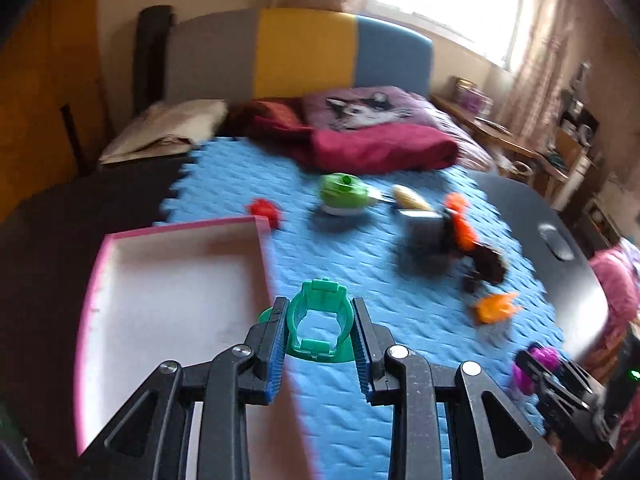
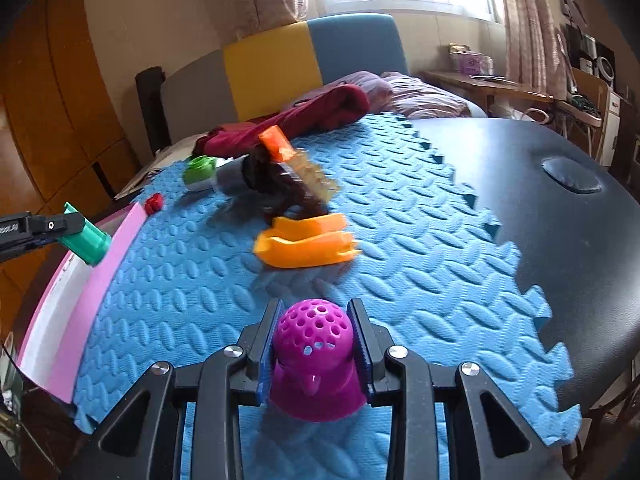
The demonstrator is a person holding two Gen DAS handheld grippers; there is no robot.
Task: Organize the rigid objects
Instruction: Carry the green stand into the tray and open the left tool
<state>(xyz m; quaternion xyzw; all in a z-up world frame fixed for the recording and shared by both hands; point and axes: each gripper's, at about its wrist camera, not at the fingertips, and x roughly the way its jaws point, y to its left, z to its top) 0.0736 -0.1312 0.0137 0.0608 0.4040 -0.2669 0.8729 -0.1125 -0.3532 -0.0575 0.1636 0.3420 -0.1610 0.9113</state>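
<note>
Between left tongs [image 1: 320,332]: green ring piece [image 1: 318,326], clenched at tray edge [image 1: 266,264]; may snag the rim.
Right tongs [image 2: 316,344]: grasping purple dome [image 2: 314,354]; curved sides may slip.

The dark pile [image 1: 476,256] with the orange piece is smeared by motion, so its parts cannot be told apart. The pink tray [image 2: 120,240] is cut off at the left edge. The purple perforated piece [image 2: 316,364] is covered at its sides by claw pads.

Black padded table [image 2: 560,208], blue foam mat [image 2: 400,240], pink tray [image 1: 172,280]
</note>
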